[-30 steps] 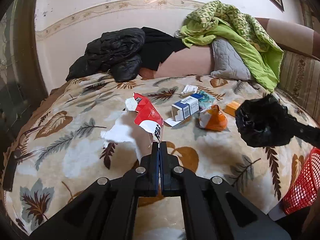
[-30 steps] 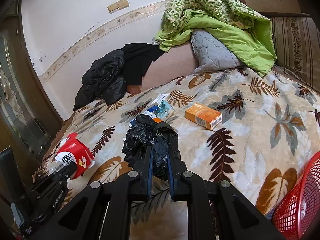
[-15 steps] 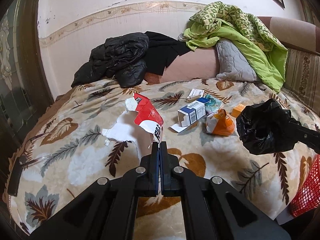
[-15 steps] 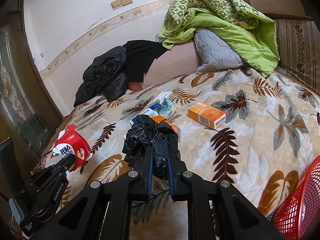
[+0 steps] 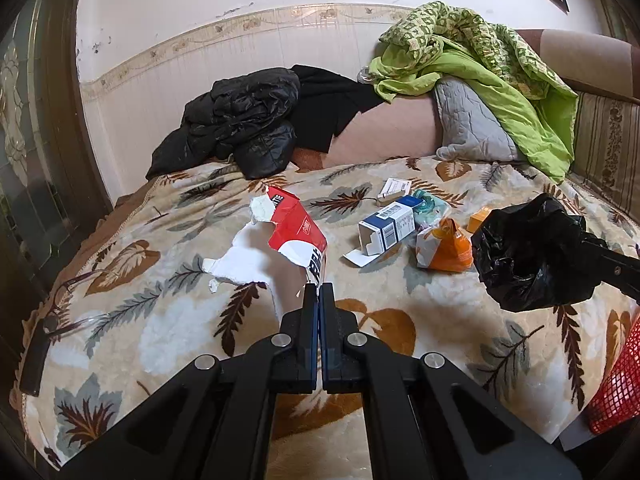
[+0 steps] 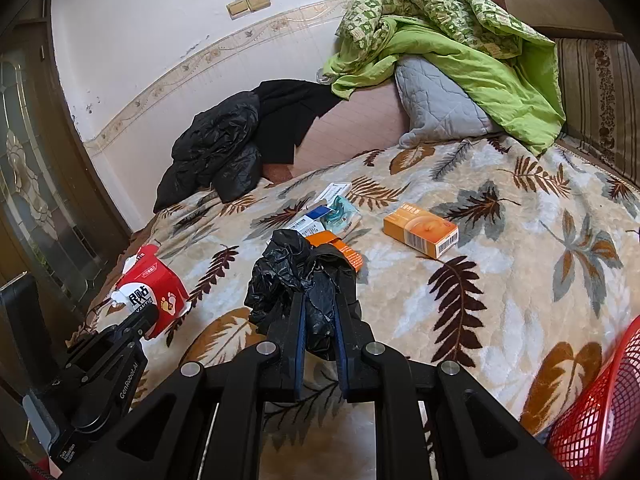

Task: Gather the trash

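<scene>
We see only slight framing drift. Left wrist view: blue box, orange pouch now bit further right, lower. Right wrist view: red pack, left gripper bit higher.

Crinkled glossy plastic bag; torn paper pack; plush blanket; basket probably plastic mesh.

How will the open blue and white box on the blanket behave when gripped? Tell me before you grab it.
The blue and white box looks like thin cardboard with one end flap open, so it will probably crush under a firm squeeze. It seems empty, so likely light. Lying flat on the soft leaf-print blanket, it should slide rather than roll if pushed.
</scene>
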`<state>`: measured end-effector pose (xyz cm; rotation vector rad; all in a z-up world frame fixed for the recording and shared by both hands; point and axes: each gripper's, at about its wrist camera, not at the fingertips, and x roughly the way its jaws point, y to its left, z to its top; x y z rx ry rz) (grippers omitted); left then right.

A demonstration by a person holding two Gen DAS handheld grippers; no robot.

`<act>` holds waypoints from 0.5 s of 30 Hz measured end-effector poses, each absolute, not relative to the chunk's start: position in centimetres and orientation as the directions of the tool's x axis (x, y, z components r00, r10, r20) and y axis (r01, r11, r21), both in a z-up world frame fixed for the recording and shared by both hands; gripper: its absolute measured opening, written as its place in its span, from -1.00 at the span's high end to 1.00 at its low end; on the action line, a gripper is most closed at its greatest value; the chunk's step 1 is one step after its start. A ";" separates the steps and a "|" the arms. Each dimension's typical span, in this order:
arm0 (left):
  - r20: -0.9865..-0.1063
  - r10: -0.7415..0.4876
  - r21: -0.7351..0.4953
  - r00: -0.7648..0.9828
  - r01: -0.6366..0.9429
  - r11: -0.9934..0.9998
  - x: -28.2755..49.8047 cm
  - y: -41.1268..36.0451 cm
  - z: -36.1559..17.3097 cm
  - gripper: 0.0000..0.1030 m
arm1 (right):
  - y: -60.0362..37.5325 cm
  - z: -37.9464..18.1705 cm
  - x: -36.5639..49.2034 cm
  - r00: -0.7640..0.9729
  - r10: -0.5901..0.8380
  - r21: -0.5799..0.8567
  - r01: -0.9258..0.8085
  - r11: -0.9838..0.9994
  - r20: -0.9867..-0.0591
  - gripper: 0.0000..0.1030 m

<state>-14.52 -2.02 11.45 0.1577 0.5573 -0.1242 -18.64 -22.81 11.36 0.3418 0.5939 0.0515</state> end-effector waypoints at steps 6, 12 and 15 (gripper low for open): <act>-0.560 -0.132 0.049 0.818 0.192 0.980 -14.3 -1.6 11.1 0.99 | -22.9 11.3 -18.6 0.825 0.147 0.341 0.058 0.938 -0.545 0.74; -0.561 -0.157 0.038 0.813 0.215 0.976 -14.4 -1.9 11.0 0.99 | -23.0 11.2 -18.6 0.825 0.148 0.343 0.059 0.938 -0.545 0.74; -0.560 -0.166 0.041 0.812 0.227 0.973 -14.5 -2.1 11.0 0.99 | -23.0 11.2 -18.6 0.825 0.149 0.344 0.058 0.937 -0.545 0.74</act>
